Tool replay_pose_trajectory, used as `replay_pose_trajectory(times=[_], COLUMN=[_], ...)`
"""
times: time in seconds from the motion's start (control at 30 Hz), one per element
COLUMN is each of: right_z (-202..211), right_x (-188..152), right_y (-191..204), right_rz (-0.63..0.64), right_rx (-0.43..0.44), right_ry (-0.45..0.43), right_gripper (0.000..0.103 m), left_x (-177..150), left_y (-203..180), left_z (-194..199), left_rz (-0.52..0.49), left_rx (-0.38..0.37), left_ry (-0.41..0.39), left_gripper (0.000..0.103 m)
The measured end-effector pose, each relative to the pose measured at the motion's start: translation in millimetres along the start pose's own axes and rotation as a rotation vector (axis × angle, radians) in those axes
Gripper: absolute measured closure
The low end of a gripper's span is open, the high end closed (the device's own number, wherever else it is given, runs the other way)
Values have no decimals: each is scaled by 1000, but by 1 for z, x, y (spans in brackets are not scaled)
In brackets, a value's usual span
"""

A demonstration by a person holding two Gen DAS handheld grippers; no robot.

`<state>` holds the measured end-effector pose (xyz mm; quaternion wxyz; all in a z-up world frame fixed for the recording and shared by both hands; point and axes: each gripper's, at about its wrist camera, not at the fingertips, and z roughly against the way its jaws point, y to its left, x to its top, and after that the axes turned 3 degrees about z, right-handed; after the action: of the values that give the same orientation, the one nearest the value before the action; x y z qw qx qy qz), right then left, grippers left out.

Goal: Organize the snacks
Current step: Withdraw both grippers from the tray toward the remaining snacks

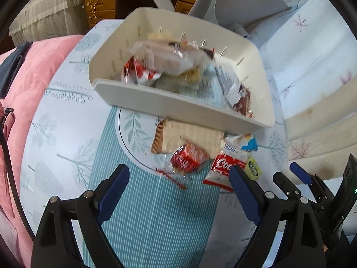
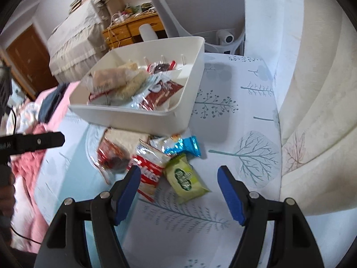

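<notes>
A white plastic bin [image 1: 178, 102] [image 2: 138, 120] sits on the bed and holds several snack packets. In front of it lie loose snacks: a red clear-wrapped cake [image 1: 189, 158] [image 2: 111, 154], a red-and-white cookie packet [image 1: 223, 167] [image 2: 149, 167], a blue-and-white packet [image 1: 245, 143] [image 2: 178, 145], a green packet [image 1: 253, 169] [image 2: 185, 178] and a tan wafer pack [image 1: 185, 136] [image 2: 125, 136]. My left gripper [image 1: 179, 174] is open just short of the red cake. My right gripper [image 2: 178, 174] [image 1: 285, 172] is open around the green packet.
The bedsheet [image 2: 234, 111] has a tree print with a teal striped patch [image 1: 151, 212]. A pink quilt [image 1: 33, 71] lies to the left. A cream padded headboard [image 2: 312, 111] stands on the right, a grey chair [image 2: 196, 11] and wooden drawers [image 1: 107, 0] behind.
</notes>
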<state>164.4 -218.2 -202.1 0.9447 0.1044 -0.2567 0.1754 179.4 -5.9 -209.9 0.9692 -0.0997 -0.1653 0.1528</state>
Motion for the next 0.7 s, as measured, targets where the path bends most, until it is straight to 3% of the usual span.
replay_pose_trajectory(times=[0.33,0.7], right_z=[-30,-57], right_x=[-22,-34], right_y=[0,8], right_rz=[163,292], right_rx=[-38,-20], right_ry=[37,76], right_gripper=[33,48], left_x=[-7,-4], left_y=[-10,-18], left_z=[-44,-93], left_rz=[-47,-83], left_rx=[59,97], left_ry=[53,138], left_gripper=[14,25])
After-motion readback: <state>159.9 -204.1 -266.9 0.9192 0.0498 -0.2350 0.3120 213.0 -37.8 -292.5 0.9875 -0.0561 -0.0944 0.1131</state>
